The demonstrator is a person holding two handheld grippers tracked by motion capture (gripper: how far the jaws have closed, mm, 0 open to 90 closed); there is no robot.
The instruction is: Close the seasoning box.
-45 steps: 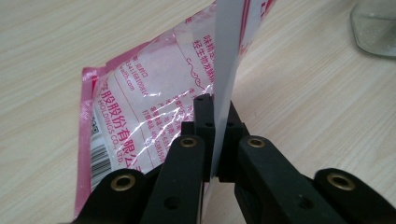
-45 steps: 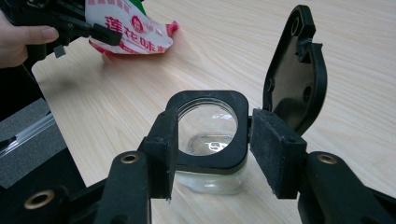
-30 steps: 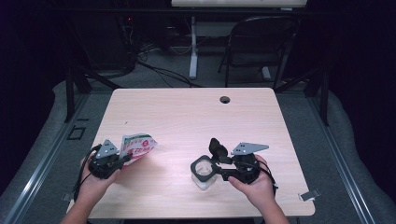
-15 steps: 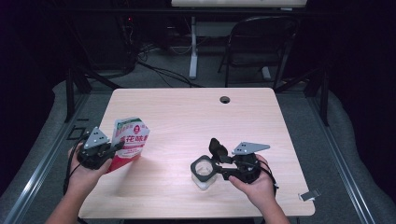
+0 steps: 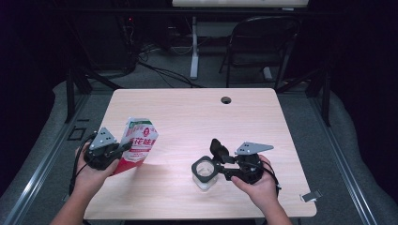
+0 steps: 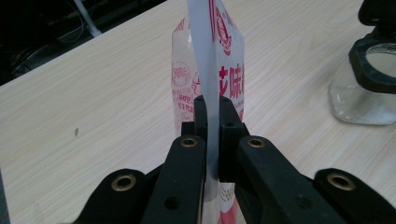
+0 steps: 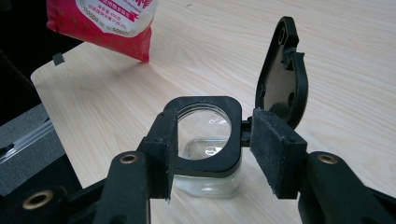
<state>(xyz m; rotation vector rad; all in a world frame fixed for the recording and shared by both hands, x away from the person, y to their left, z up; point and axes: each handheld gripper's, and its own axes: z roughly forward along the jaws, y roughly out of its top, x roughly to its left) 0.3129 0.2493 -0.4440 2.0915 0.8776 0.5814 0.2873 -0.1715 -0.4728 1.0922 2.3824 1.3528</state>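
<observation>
The left gripper (image 5: 123,149) is clamped shut on the sealed edge of the red-and-white pouch (image 5: 136,143), held clear of the table (image 5: 187,112). The right gripper (image 7: 212,149) grips the collar of the open-lidded glass jar (image 5: 205,171) — steadying it. Likely next: bring the pouch over the jar mouth and tilt it — aligned to avoid spillage.

Both claws are matte black plastic with brass-ringed screw holes along the jaws. The left claw (image 5: 123,149) and right claw (image 5: 206,169) each carry a grey three-cornered plate and a black cable.

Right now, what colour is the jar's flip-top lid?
Black, hinged open on the clear glass jar; clearest in the right gripper view.
</observation>
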